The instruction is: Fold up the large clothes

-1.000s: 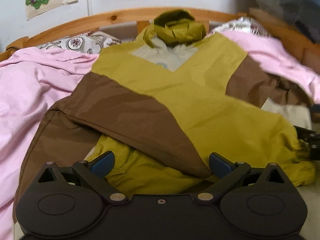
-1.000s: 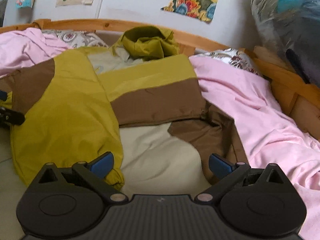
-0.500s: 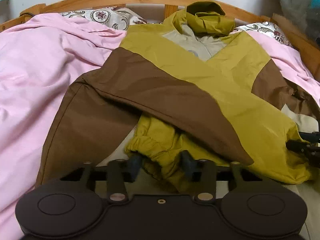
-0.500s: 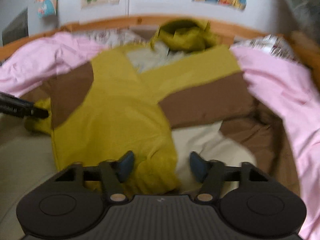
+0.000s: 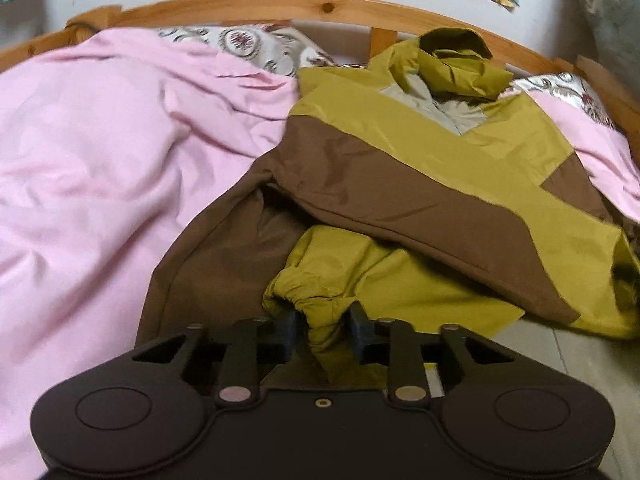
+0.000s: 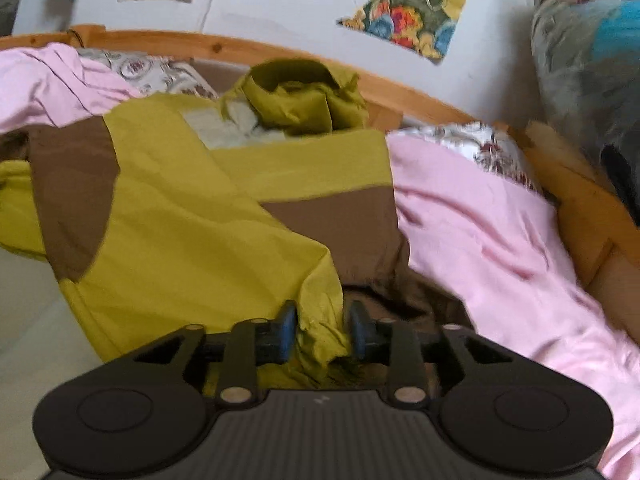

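An olive and brown hooded jacket (image 5: 420, 184) lies on the bed with its sleeves crossed over the front and its hood (image 5: 460, 64) toward the headboard. My left gripper (image 5: 323, 330) is shut on the elastic cuff of the olive sleeve (image 5: 316, 300) that lies under the brown one. In the right wrist view the jacket (image 6: 192, 232) fills the middle, and my right gripper (image 6: 323, 332) is shut on the end of the other olive sleeve (image 6: 320, 320), lifting it slightly.
A pink duvet (image 5: 100, 184) is bunched on the left and also on the right (image 6: 480, 240). Patterned pillows (image 5: 248, 44) lie against the curved wooden headboard (image 5: 320, 4). Bare beige mattress (image 6: 36, 320) shows near me. A wrapped bundle (image 6: 588, 52) stands at far right.
Both grippers were open a second ago, moved forward onto the sleeve ends and closed on them. Both views have shifted as the sleeves are drawn along.
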